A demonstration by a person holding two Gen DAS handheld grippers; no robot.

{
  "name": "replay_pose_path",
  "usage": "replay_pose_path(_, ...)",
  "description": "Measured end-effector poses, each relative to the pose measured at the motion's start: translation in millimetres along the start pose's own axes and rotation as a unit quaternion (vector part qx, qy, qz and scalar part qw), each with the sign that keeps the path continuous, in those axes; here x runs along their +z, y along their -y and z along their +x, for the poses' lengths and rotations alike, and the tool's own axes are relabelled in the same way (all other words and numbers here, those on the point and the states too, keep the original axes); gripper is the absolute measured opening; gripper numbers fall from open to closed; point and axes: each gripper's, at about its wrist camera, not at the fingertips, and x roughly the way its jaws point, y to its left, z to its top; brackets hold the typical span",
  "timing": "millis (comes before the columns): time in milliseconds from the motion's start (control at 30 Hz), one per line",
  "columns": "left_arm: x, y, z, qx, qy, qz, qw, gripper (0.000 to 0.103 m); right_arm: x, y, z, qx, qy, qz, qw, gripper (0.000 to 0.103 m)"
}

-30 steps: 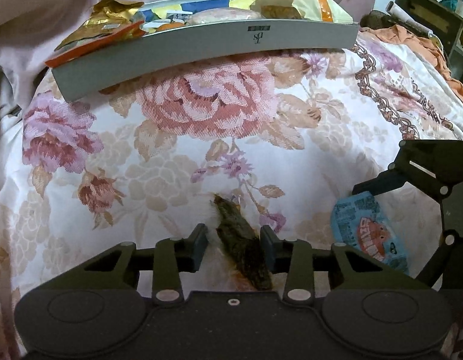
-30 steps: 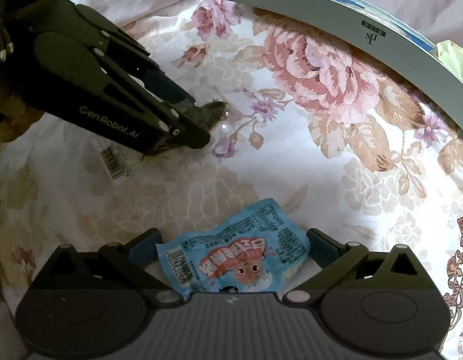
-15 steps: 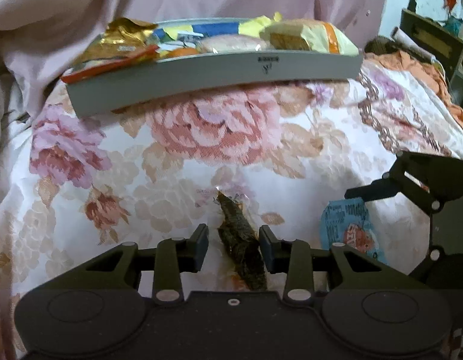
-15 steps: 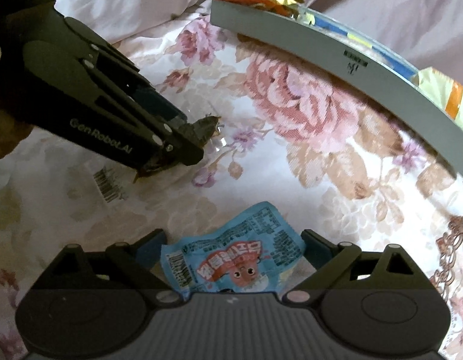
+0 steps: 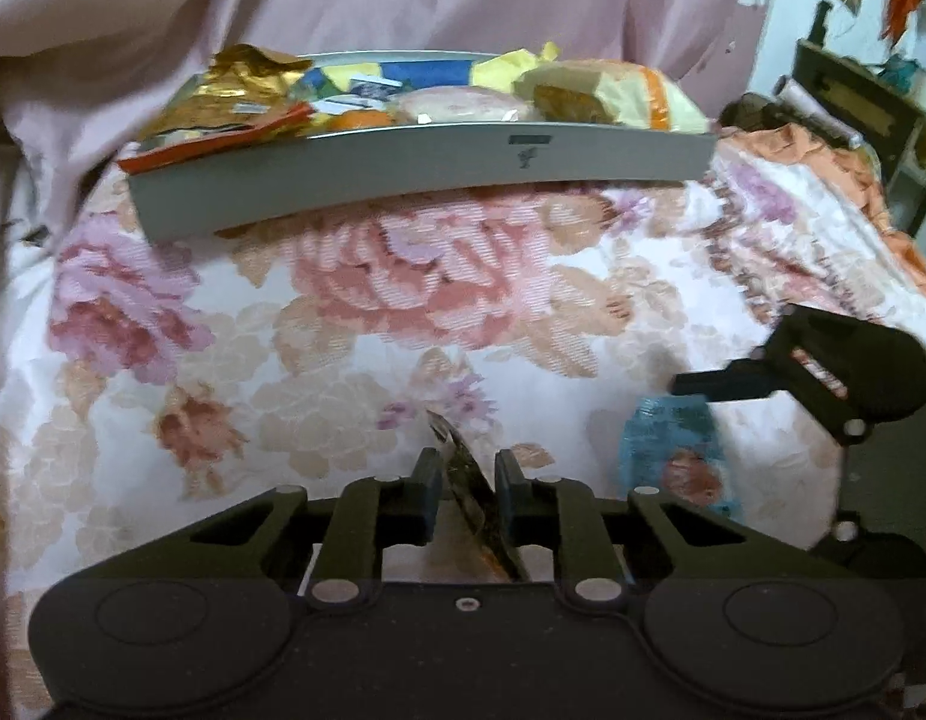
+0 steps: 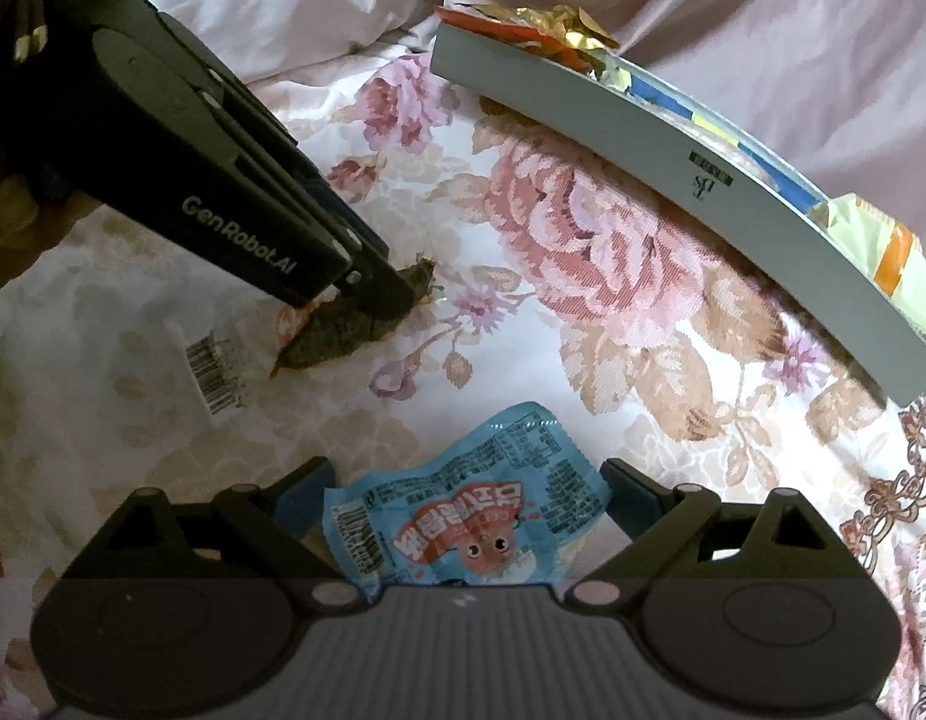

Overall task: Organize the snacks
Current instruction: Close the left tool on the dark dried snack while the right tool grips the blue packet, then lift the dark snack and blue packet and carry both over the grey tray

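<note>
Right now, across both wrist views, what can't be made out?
- Dark snack packet, left wrist view: rear end hidden behind the closing jaws and gripper body.
- Blue packet, right wrist view: near edge hidden under the gripper body; left wrist view blurs its print.
- Tray: wall hides lower snacks; far end cut off in right view.

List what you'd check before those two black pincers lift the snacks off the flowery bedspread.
1. Left gripper closing on the dark brownish snack packet, packet between the pads: ok.
2. Firm grip on it: cannot tell.
3. Right gripper straddles the blue snack packet with a cartoon face: ok.
4. Right pads pressing on it: not ok, open.
5. Room in the grey tray of snacks: cannot tell.
</note>
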Motion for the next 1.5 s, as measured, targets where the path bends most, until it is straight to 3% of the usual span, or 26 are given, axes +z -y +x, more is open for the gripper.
replay_pose_path(100, -1, 5, 1, -0.023, -0.001, 0.004, 0.9997, 0.02, 1, 0, 0, -0.015, 0.006, -0.006, 1.0, 0.096)
replay_pose_path(300, -7, 6, 17, -0.013, -0.036, 0.007, 0.9992, 0.021, 2, 9, 1, -0.053, 0.007, 0.003, 0.999, 0.096)
replay_pose_path(600, -6, 6, 19, -0.01, -0.025, 0.002, 0.9997, 0.015, 3, 14, 3, -0.078, 0.015, -0.002, 0.997, 0.096)
replay_pose_path(900, -3, 4, 13, -0.005, 0.003, -0.011, 0.9999, 0.013, 4, 13, 3, -0.088, 0.022, -0.01, 0.996, 0.096)
replay_pose_path(1133, 4, 5, -4, -0.003, 0.051, -0.01, 0.9986, 0.013, 4, 12, 1, -0.1, 0.031, -0.016, 0.994, 0.096)
replay_pose_path(1500, 15, 5, -26, 0.006, 0.1, -0.022, 0.9948, 0.013, 13, 12, -16, -0.129, 0.083, -0.015, 0.988, 0.096)
